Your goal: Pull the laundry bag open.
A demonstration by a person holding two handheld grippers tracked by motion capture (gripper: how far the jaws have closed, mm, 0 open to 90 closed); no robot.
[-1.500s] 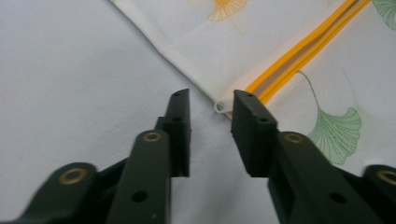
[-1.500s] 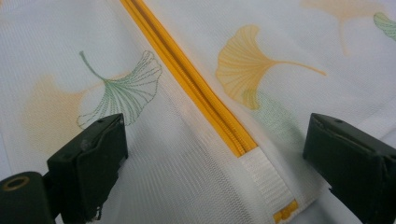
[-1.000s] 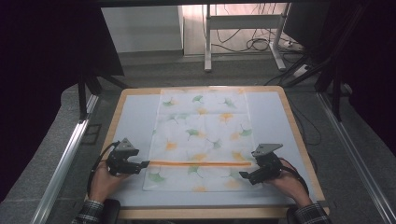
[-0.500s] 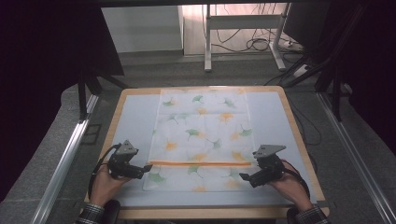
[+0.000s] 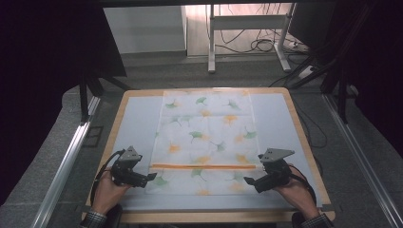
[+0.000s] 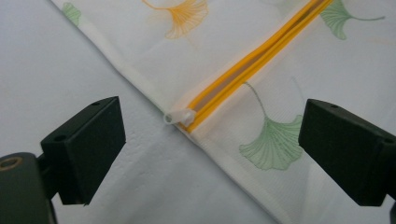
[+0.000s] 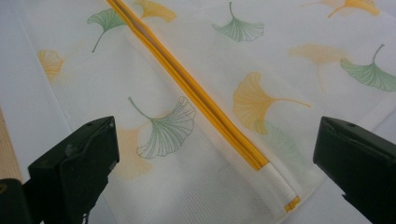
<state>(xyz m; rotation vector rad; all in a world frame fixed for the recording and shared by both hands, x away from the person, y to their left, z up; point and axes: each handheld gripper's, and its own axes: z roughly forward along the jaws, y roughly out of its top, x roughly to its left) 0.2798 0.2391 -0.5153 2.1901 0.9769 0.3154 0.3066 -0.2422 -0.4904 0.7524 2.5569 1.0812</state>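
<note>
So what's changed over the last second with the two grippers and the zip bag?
The left gripper has just been opening its jaws; they now stand wide apart over the zip's white pull, pressing on nothing. The right gripper has lifted slightly at the zip's other end, jaws open. The ginkgo-print bag lies flat in the same place on the table, orange zip unchanged.

One leaf-print mesh bag (image 5: 205,137) with one orange zipper (image 5: 204,166), two grippers, one table (image 5: 138,118)
</note>
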